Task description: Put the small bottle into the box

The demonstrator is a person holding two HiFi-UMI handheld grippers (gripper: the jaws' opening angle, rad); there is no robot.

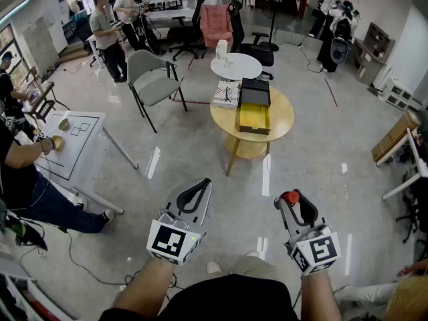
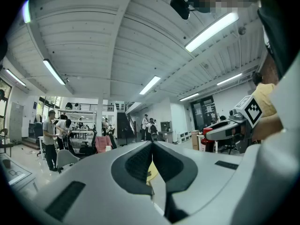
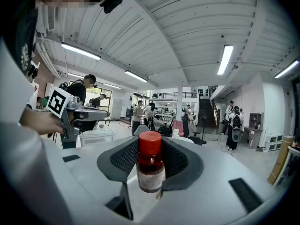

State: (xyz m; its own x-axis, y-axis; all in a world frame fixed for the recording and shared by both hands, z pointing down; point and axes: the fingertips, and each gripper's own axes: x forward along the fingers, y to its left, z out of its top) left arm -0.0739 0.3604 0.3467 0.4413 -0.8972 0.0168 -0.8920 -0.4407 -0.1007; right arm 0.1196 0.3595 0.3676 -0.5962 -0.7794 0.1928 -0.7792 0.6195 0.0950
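Right gripper (image 1: 292, 199) jaws clamp the red-capped small bottle (image 3: 150, 165); left gripper (image 1: 199, 186) jaws together, empty; open box (image 1: 255, 118) at worktop (image 1: 284, 116) centre.

Small red-capped bottle (image 3: 150, 165), upright, gripped by right claw (image 1: 292, 203), black box (image 1: 255, 109) open on round table (image 1: 283, 118)

**Cam setup**

Head cam: steeply down from above and behind left tool (image 1: 202, 182) and right tool (image 1: 289, 198), yellow tabletop (image 1: 283, 111) well ahead of both. Tool cams: close behind own jaws, tilted up toward ceiling (image 2: 117, 41). Each catches the other tool at its inner edge.
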